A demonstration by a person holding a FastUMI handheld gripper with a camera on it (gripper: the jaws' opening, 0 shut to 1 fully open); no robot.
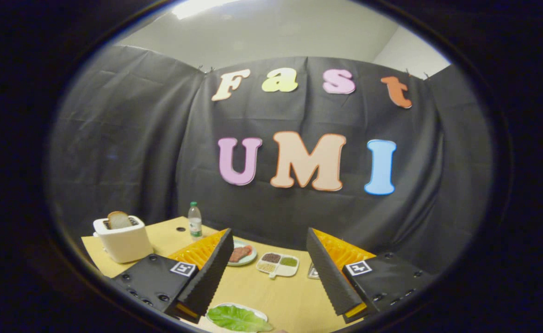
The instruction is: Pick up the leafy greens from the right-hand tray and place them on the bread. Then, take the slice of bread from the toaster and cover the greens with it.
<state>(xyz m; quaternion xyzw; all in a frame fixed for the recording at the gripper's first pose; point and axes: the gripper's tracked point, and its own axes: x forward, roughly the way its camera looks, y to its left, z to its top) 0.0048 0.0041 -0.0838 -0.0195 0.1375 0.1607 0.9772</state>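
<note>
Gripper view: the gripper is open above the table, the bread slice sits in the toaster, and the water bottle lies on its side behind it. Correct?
Not quite. The gripper view shows the water bottle standing upright, beside the toaster. The rest holds: gripper open, bread slice in the toaster.

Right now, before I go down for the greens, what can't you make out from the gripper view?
- Leafy greens and their tray: near side cut off by the view's edge, just below the open gripper.
- Plate: partly hidden behind one finger; the base bread can't be confirmed there.
- Small item past the divided dish: mostly hidden by the other finger.
- Toaster: the bread slice sticks up; slot depth unclear.
</note>
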